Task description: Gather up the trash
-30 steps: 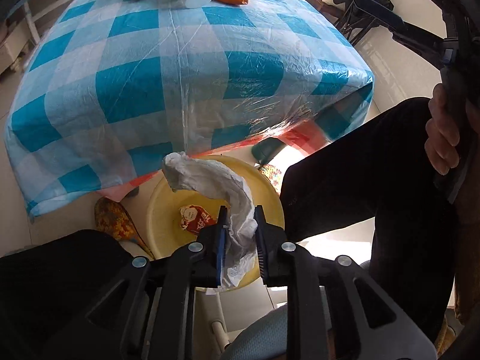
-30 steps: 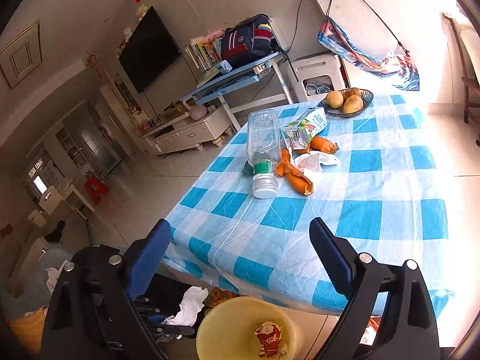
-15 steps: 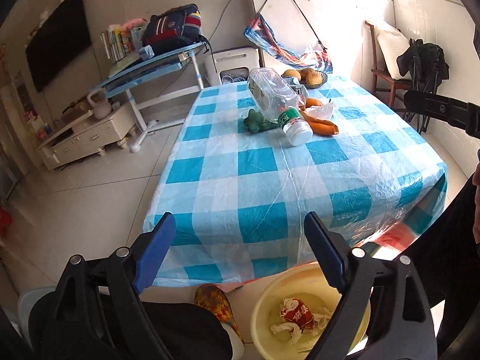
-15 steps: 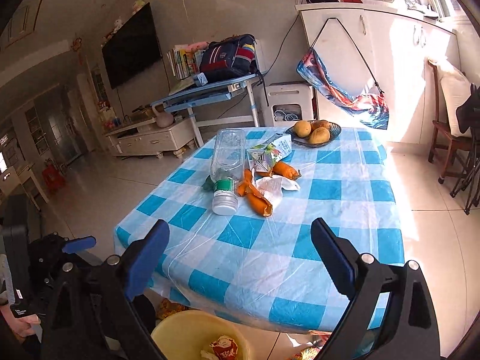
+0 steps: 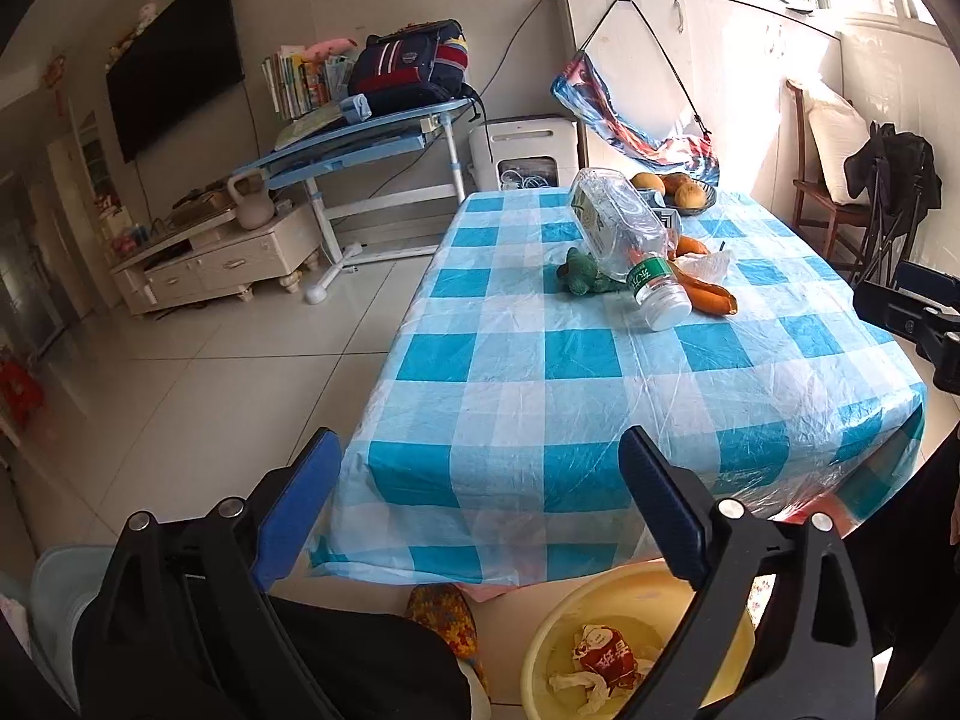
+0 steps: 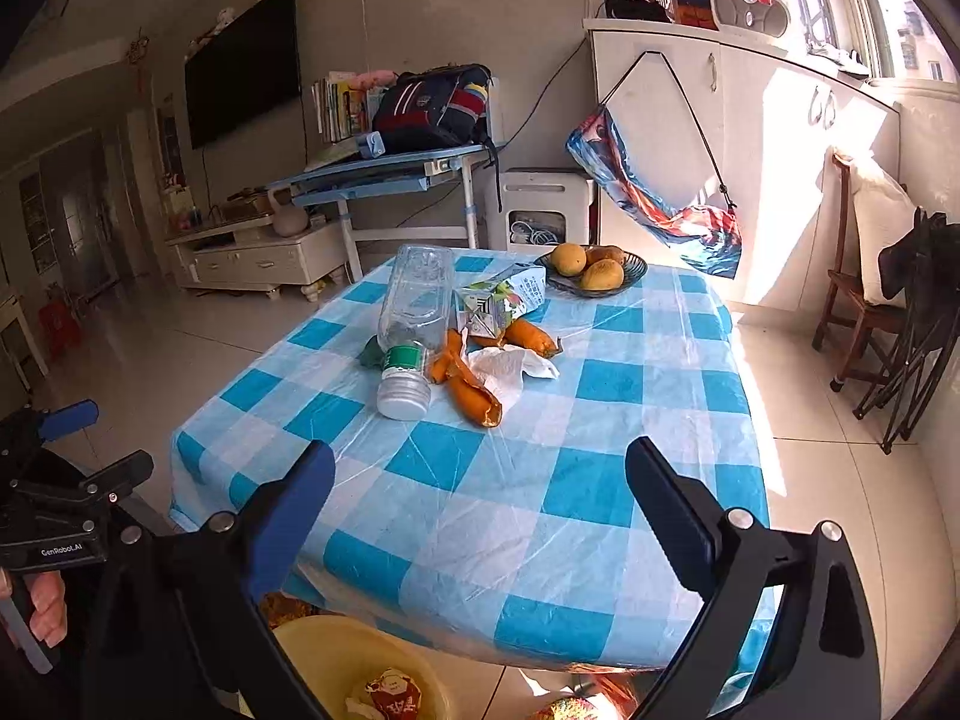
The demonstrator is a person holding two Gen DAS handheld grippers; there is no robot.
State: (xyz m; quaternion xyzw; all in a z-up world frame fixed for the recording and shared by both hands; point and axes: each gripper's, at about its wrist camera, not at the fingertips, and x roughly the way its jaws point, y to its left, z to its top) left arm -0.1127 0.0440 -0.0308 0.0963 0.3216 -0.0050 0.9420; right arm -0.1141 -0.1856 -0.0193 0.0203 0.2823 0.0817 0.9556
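Near half of the table (image 6: 540, 516) lies bare — easy passage. Farther in, bottle (image 6: 414, 324), peels (image 6: 465, 384) and carton (image 6: 501, 303) crowd together.

Daylit room, fisheye views, sharp focus.
Sunlight enters from the window (image 6: 840, 6) at upper right, blowing out the cabinet (image 6: 774, 138) and floor (image 6: 798, 480); glare streaks the tablecloth (image 5: 600, 396). Edges bend and vignette black; the left side is dimmer, possibly slightly soft.
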